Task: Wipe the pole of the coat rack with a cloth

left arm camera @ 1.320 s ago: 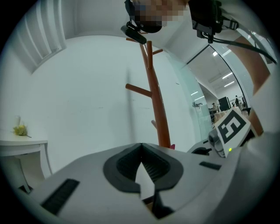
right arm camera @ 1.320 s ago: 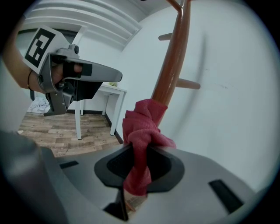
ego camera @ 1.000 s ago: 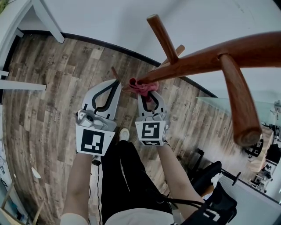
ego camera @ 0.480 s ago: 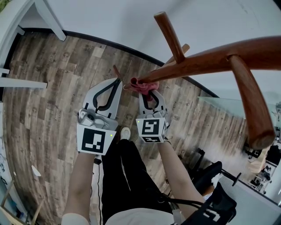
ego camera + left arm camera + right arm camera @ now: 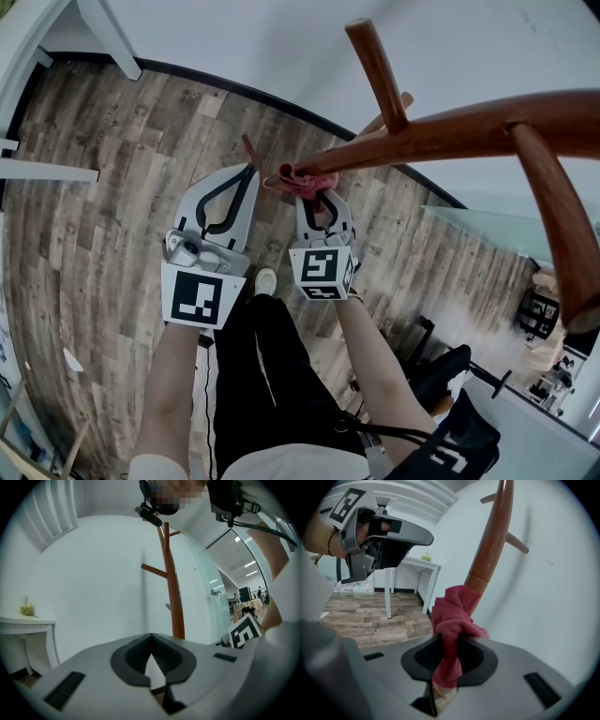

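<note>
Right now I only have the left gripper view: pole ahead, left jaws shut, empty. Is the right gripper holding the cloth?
Observer: Yes, the right gripper is shut on the pink cloth.
Operator: Cloth on the pole?
Observer: Right gripper view shows it bunched against the pole, below the pegs.
Operator: And the left gripper?
Observer: Head view: the left gripper sits left of the cloth, level with it.
</note>
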Available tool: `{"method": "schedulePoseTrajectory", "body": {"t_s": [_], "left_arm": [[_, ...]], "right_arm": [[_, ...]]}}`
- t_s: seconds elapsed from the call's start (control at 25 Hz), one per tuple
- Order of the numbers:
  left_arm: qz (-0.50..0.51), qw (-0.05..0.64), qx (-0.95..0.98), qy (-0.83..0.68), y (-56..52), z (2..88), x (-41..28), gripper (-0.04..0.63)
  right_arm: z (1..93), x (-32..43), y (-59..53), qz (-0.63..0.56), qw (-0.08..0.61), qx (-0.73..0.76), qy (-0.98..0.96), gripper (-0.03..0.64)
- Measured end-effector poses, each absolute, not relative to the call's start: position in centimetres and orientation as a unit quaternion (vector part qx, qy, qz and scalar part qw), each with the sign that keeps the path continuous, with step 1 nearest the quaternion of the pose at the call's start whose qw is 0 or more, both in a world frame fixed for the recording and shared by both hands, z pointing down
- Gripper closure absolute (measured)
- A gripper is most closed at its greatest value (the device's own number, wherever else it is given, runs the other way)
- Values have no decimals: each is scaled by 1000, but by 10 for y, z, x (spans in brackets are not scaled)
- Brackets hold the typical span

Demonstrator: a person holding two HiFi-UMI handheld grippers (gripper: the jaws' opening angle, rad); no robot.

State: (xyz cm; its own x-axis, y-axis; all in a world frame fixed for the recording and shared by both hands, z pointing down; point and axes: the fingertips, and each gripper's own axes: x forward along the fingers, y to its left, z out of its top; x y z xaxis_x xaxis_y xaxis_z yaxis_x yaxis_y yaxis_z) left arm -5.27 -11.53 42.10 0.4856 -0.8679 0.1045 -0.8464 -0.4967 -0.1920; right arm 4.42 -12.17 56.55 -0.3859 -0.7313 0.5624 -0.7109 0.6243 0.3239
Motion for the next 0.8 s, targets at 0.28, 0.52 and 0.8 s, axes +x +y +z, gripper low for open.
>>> {"method": "schedulePoseTrajectory", "body": {"t_s": [0.28,0.52,0.8], "left_arm": [[-91,45,-858,503,-115,427,-54,583],[-94,43,-856,506,-114,430,-58,583],[-97,40,-855,508,-115,435,-64,583]], "right_arm": [[575,46,-122,-11,354,430,-831,531],[582,46,-121,-5,361,428,-829,531],[589,46,-122,-4,370,422,-828,531]]}}
